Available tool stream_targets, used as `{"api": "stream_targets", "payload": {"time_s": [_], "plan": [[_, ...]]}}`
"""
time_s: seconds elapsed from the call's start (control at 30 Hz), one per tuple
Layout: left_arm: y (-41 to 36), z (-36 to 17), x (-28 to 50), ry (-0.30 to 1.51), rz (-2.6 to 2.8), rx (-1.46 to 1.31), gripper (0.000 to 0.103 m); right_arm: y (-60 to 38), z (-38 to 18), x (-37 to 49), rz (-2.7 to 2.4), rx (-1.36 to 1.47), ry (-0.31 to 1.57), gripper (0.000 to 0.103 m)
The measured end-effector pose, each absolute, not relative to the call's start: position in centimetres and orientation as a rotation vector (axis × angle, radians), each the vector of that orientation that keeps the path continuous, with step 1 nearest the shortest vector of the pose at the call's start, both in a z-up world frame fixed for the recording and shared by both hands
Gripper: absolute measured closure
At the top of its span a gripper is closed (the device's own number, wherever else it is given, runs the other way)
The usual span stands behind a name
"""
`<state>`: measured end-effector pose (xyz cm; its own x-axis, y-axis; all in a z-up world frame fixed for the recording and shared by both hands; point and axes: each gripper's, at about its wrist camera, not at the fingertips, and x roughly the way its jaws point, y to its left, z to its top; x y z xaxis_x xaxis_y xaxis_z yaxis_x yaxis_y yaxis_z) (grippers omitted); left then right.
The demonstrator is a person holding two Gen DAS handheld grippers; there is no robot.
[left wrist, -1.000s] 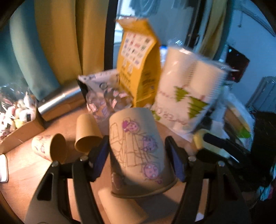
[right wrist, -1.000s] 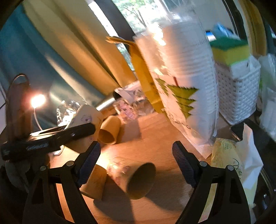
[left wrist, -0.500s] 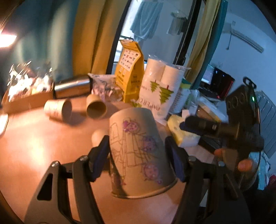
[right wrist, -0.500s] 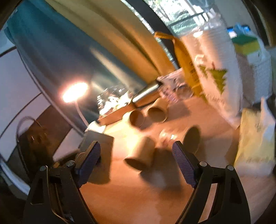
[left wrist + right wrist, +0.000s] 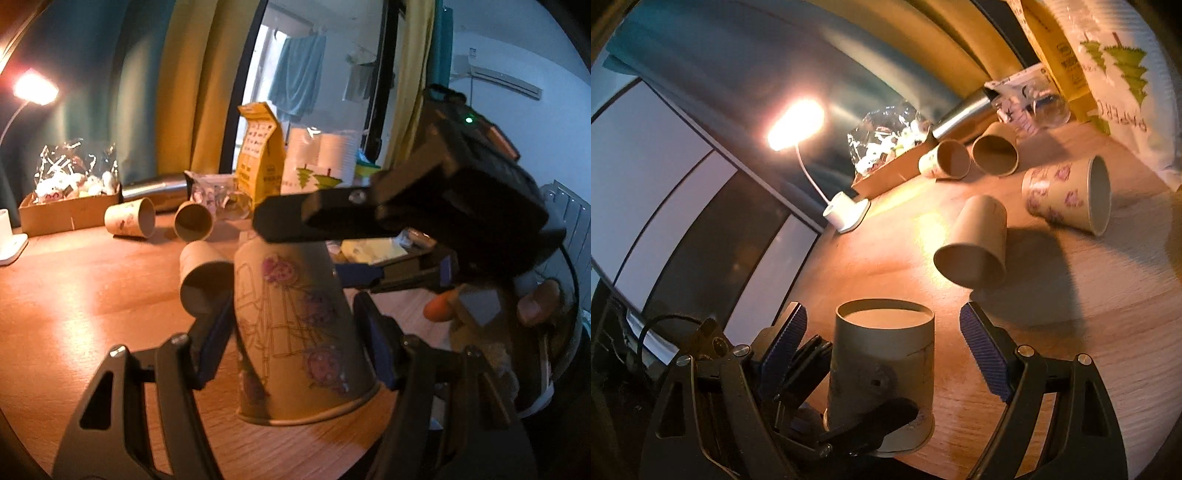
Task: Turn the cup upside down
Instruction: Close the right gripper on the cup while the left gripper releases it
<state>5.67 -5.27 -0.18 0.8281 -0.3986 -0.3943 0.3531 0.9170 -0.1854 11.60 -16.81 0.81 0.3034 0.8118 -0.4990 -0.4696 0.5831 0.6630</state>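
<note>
A paper cup (image 5: 295,325) with purple drawings stands upside down, rim on the wooden table (image 5: 74,295). My left gripper (image 5: 295,343) is shut on its sides. In the right wrist view the same cup (image 5: 882,362) stands between the fingers of my right gripper (image 5: 882,354), which is open and not touching it. The right gripper's black finger (image 5: 317,218) hovers just over the cup's base in the left wrist view. The left gripper's fingers (image 5: 871,424) clasp the cup low down.
Several paper cups lie on their sides: a plain one (image 5: 975,247), a flowered one (image 5: 1071,199), two further back (image 5: 971,157). A lit desk lamp (image 5: 846,212), a cardboard box (image 5: 66,206), a steel flask (image 5: 155,190), a yellow bag (image 5: 260,155) and a cup pack (image 5: 317,162) line the back.
The left gripper has lowered the inverted cup onto the table. The right gripper has swung in close, its open fingers now around the cup.
</note>
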Motion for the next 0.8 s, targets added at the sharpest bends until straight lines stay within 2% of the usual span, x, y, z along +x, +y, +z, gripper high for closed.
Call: {"api": "stream_targets", "payload": {"time_s": [0.1,0.17,0.23,0.6,0.73,0.8], "plan": [[-5.5,-0.4,5.2,0.422,-0.419,-0.114,0.037,-17.1,0.4,11.6,0.895,0.433,0.937,0.016],[-5.8,-0.6,4.8,0.409,-0.426,-0.108,0.037,-17.1,0.2,11.5,0.914,0.433,0.943,0.023],[-5.9,-0.7,4.6,0.398,-0.430,-0.104,0.037,-17.1,0.2,11.3,0.917,0.431,0.942,0.043],[-5.7,-0.5,4.2,0.387,-0.440,-0.121,0.036,-17.1,0.0,11.4,0.941,0.426,0.931,0.044],[-6.1,-0.5,3.8,0.393,-0.447,-0.109,0.023,-17.3,-0.1,11.6,0.920,0.420,0.920,0.044],[-6.1,-0.5,3.7,0.392,-0.453,-0.105,0.021,-17.5,-0.1,11.7,0.897,0.412,0.906,0.044]]}}
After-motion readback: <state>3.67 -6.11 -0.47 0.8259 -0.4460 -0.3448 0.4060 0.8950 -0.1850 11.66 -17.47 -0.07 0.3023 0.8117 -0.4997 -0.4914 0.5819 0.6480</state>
